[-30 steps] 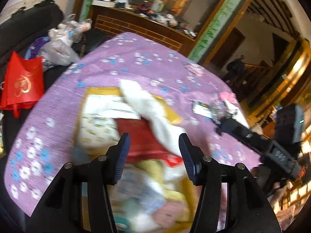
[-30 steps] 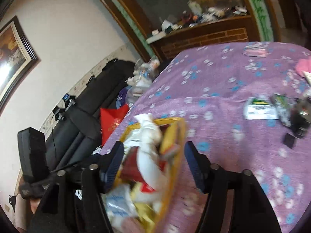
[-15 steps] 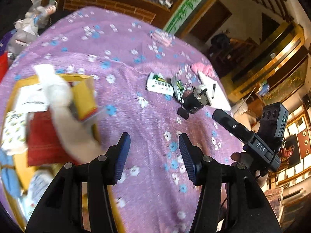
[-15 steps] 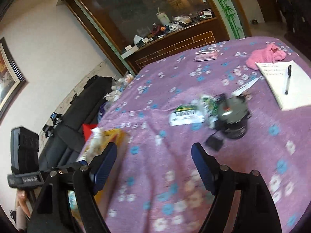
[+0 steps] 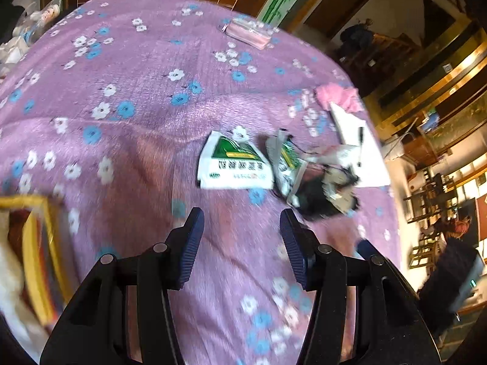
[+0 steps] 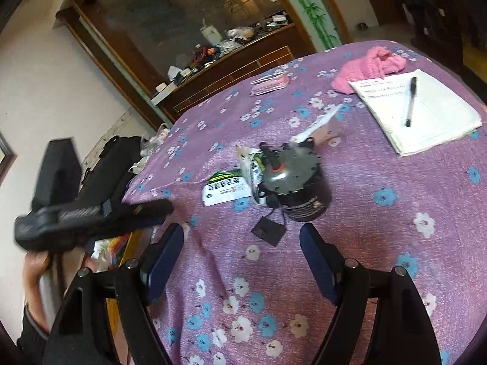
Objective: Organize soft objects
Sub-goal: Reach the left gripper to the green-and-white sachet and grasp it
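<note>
My left tool [image 5: 240, 243] jaws apart and empty over purple floral tabletop [image 5: 137, 121], my right tool [image 6: 242, 255] spread wide, empty, pink soft cloth [image 6: 369, 68] at far edge touching notepad [image 6: 417, 109], white-green packet [image 6: 226, 190] beside black motor [image 6: 296, 182]

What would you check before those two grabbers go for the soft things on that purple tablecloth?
1. Left gripper empty, fingers apart: ok.
2. Right gripper empty, fingers wide apart: ok.
3. Soft target in view: ok; the pink fluffy cloth lies at the far side, partly under the notepad.
4. Path to it clear: not ok; a black round device and a white-green packet lie between.
5. Yellow box ready to receive: cannot tell; only its blurred edge shows.
</note>
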